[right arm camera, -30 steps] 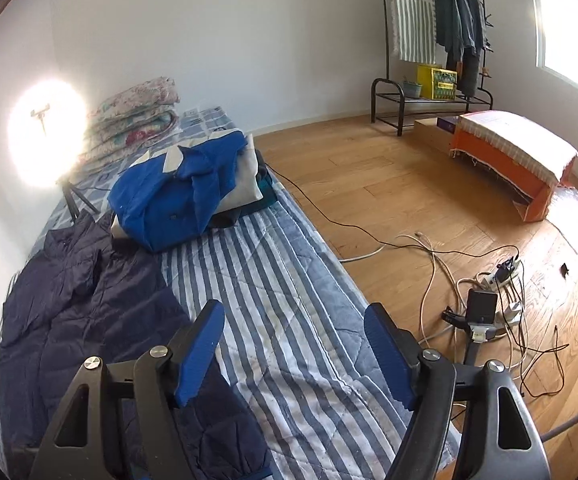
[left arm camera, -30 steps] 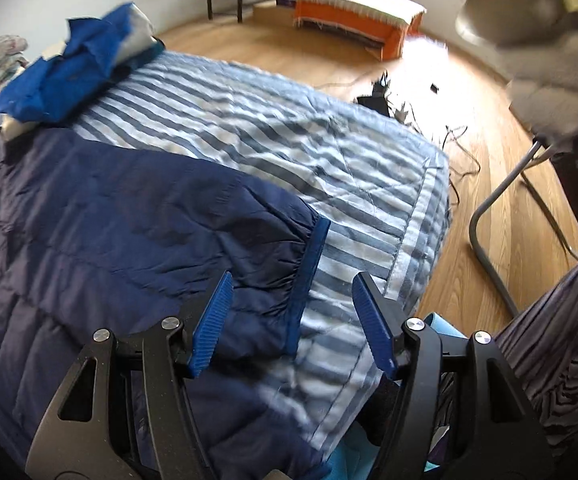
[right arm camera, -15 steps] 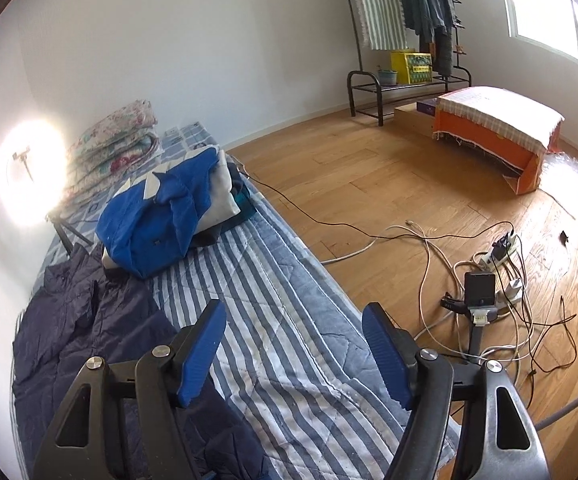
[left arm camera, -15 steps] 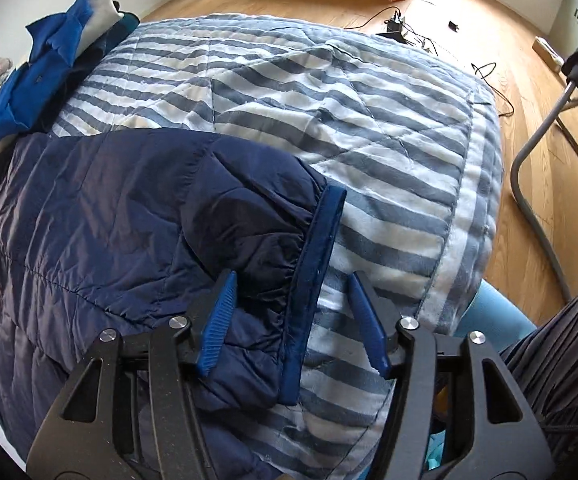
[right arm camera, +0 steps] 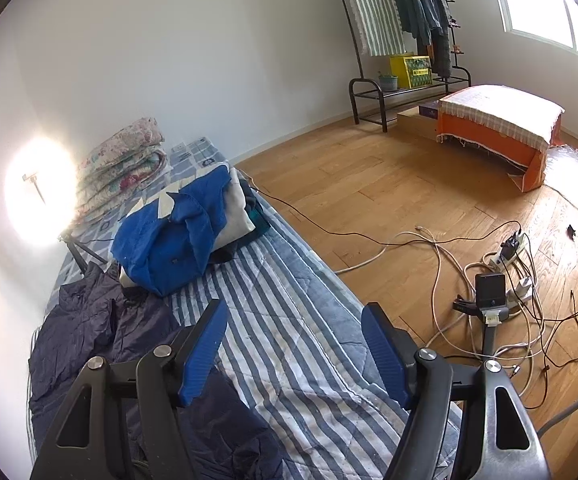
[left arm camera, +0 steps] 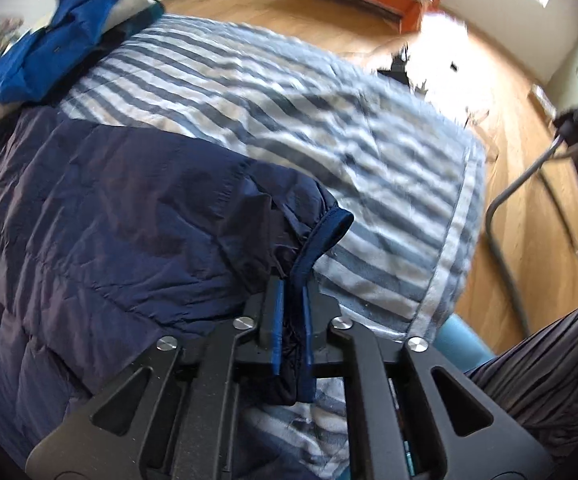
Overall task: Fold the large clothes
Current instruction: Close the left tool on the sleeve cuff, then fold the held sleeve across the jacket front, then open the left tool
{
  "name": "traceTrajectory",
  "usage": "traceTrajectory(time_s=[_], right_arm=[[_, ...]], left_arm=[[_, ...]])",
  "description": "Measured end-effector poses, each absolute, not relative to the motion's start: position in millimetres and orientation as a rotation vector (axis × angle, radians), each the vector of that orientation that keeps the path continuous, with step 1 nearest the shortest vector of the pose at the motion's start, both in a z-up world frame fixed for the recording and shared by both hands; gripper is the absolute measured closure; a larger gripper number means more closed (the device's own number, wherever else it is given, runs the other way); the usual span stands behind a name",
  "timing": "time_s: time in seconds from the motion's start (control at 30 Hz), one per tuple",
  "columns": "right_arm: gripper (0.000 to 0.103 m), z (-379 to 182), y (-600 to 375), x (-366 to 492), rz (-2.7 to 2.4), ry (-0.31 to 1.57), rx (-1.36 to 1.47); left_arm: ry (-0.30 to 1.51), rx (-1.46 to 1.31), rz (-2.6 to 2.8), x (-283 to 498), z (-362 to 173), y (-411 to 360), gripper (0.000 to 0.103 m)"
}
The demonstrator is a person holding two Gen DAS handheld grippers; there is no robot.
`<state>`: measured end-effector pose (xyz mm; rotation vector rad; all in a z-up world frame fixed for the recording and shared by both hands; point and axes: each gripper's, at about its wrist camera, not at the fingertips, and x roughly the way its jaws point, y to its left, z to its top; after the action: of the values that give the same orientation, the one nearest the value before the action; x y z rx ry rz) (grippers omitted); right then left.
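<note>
On the bed (left arm camera: 441, 240), the left gripper (left arm camera: 291, 312) had just closed, clamping the navy jacket (left arm camera: 109, 232) cuff; the right gripper (right arm camera: 295, 354) hung released above the striped quilt (right arm camera: 301, 320).

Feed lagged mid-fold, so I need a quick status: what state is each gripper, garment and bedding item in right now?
Left gripper: shut on jacket cuff.
Right gripper: open, empty.
Navy jacket: spread flat.
Blue garment pile: heaped.
Floral quilt: folded.

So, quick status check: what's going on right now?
Left tool just closed, shut on navy jacket cuff. Right tool open, empty, above striped quilt. Nothing in the way.
</note>
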<state>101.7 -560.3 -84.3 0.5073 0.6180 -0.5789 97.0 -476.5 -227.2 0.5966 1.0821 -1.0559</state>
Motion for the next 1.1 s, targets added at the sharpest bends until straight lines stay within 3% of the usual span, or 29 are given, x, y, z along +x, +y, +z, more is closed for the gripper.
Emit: traceTrajectory(time_s=[0.7, 1.1], right_arm=[[0.031, -79, -521, 131, -0.497, 0.641, 0.490], [0.034, -80, -457, 173, -0.363, 0.693, 0.411]], left_arm=[[1.000, 0.217, -0.844, 233, -135, -317, 0.101], [0.924, 0.099, -0.628, 340, -126, -195, 0.101]])
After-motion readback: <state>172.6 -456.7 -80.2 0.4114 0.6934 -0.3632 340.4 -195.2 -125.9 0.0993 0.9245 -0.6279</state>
